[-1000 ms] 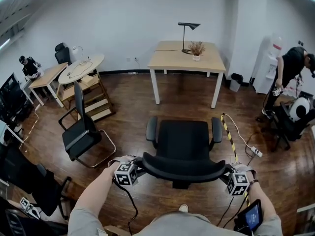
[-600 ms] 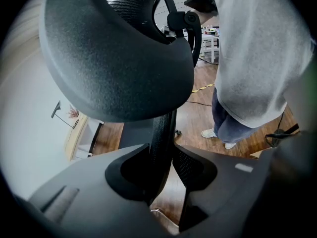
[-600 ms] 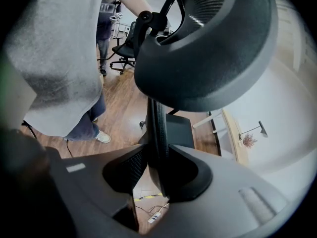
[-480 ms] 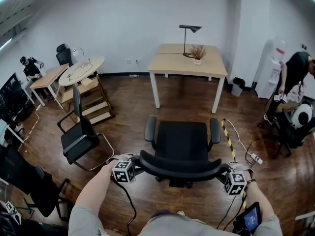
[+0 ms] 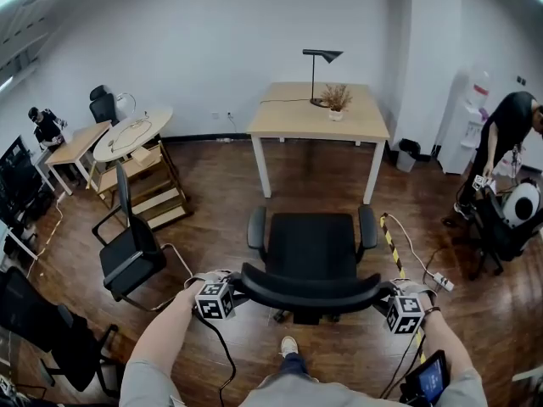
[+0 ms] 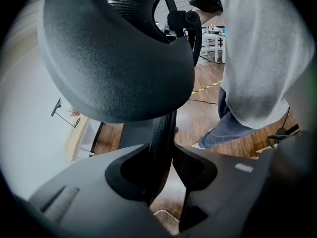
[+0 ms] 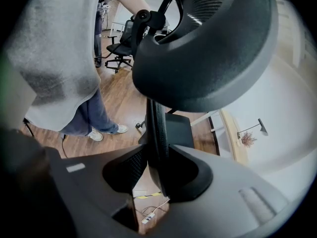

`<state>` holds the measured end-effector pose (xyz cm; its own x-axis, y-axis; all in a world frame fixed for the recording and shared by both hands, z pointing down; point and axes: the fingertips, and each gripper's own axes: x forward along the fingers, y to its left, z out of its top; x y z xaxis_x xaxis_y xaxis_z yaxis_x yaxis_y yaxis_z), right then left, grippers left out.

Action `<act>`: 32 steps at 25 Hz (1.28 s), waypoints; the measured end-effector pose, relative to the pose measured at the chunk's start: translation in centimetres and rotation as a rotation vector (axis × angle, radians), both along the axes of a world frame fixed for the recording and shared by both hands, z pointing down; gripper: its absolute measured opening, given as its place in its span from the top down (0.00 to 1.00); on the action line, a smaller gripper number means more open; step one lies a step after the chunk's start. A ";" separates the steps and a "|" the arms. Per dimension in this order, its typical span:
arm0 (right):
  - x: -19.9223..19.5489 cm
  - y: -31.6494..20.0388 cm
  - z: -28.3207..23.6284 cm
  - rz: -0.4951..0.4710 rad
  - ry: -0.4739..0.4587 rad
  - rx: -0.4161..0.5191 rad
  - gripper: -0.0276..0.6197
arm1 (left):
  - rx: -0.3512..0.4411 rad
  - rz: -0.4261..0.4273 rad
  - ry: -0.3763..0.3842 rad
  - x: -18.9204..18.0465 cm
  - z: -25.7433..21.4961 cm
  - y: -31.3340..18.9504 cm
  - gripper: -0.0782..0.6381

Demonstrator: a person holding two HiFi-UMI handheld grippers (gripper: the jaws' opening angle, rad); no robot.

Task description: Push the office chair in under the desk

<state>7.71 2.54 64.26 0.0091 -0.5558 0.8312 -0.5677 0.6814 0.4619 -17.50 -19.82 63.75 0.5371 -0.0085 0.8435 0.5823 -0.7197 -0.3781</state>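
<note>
Ahead of both tools stands the office chair, its backrest rim pinched by left tool and right tool — pushing step, likely; next, roll it straight to the counter well beyond.

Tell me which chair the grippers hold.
The armrested office chair at centre; left gripper and right gripper clamp its backrest. The sled-base chair at left stands untouched.

Rolled chair forward, closer to desk front edge; gap narrower. Stepped ahead too: shoe now further left and up behind chair base.
</note>
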 end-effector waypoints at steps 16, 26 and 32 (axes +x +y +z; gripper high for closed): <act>6.0 -9.9 0.1 0.068 0.012 -0.015 0.73 | 0.012 0.030 -0.008 6.7 0.0 -10.9 0.69; 7.7 -14.9 -0.1 0.130 0.017 -0.022 0.73 | 0.021 0.065 -0.001 9.5 -0.2 -17.0 0.69; 9.5 -16.5 0.0 0.152 0.018 -0.033 0.73 | 0.013 0.083 0.011 11.5 -0.1 -18.9 0.68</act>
<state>17.22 -13.97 64.30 0.1059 -0.5193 0.8480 -0.6576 0.6031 0.4514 -6.02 -38.68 63.69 0.5454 0.0252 0.8378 0.6358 -0.6638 -0.3939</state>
